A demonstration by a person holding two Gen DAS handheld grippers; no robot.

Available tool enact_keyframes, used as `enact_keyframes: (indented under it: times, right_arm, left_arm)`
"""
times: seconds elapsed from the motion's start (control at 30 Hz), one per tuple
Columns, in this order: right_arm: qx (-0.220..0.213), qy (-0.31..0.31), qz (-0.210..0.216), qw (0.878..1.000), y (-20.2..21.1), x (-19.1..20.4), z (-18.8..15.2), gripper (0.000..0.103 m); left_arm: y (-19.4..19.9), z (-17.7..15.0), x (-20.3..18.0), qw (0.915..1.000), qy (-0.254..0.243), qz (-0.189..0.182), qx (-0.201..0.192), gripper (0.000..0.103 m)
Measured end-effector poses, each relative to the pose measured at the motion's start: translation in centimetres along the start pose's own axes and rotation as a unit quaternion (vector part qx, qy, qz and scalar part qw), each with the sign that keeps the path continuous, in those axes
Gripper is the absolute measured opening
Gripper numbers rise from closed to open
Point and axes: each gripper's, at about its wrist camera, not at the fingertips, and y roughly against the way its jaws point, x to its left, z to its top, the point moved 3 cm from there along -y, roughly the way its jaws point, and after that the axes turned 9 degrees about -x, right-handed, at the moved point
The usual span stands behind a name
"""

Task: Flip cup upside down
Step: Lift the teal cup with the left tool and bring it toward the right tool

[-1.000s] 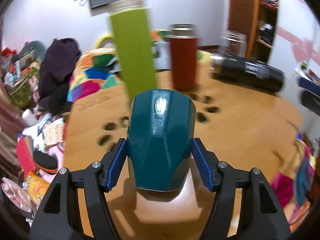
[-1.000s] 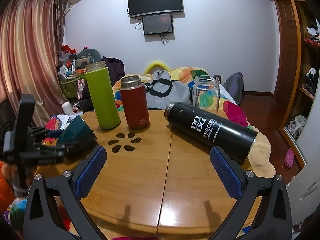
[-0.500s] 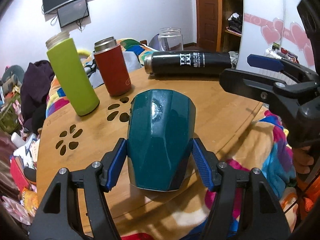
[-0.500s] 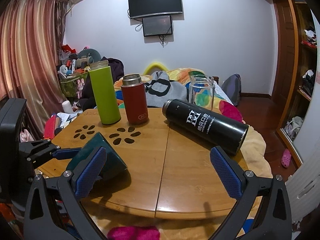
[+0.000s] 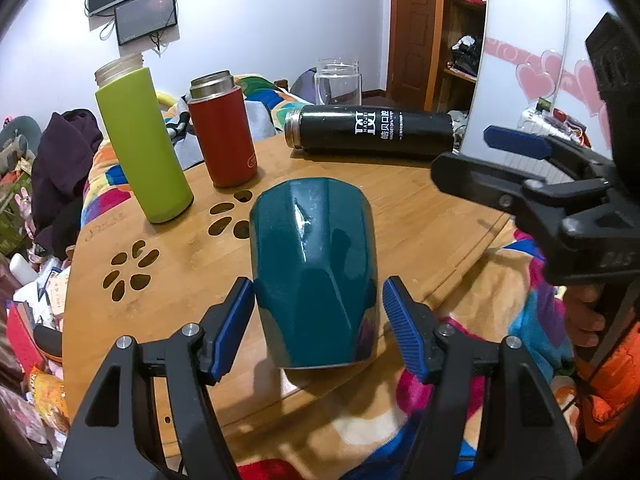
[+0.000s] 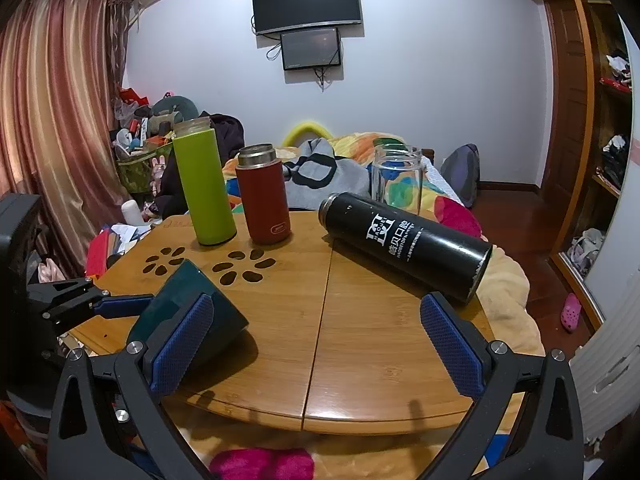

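A dark teal faceted cup (image 5: 316, 276) rests on the round wooden table (image 5: 420, 216), its closed base towards the far side. It also shows in the right wrist view (image 6: 188, 308), tilted near the table's left edge. My left gripper (image 5: 318, 324) is open, its blue pads (image 5: 234, 326) just clear of the cup's sides. My right gripper (image 6: 316, 344) is open wide and empty above the table's near edge. It shows at the right of the left wrist view (image 5: 516, 160).
A green bottle (image 6: 204, 188) and a red flask (image 6: 264, 196) stand at the table's far side. A black flask (image 6: 404, 248) lies on its side at the right, a glass jar (image 6: 396, 176) behind it. A bed with colourful bedding lies beyond the table.
The left gripper carried the cup to the right along the table, set it down and opened its pads off the cup. The right gripper stayed open and almost still.
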Motion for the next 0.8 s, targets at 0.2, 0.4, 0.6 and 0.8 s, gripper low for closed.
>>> enact_keyframes:
  times: [0.2,0.4,0.6,0.8]
  right_arm:
    - [0.009,0.003,0.006,1.000,-0.7,0.4,-0.3,0.103]
    - [0.017,0.005,0.014,1.000,-1.2,0.9,-0.6,0.103]
    - [0.030,-0.007,0.036,0.999,-2.0,1.5,-0.8,0.103]
    - [0.043,-0.006,0.069,0.997,-2.4,2.6,-1.5,0.103]
  left_arm:
    - [1.9,0.1,0.7,0.9996,0.022,-0.007,-0.019,0.068]
    - [3.8,-0.3,2.4,0.9972,0.057,0.013,-0.046,0.068]
    - [3.4,-1.4,4.9,0.9948,0.084,0.046,-0.035,0.069]
    - [3.3,-2.4,5.0,0.9946,0.083,0.052,-0.032,0.069]
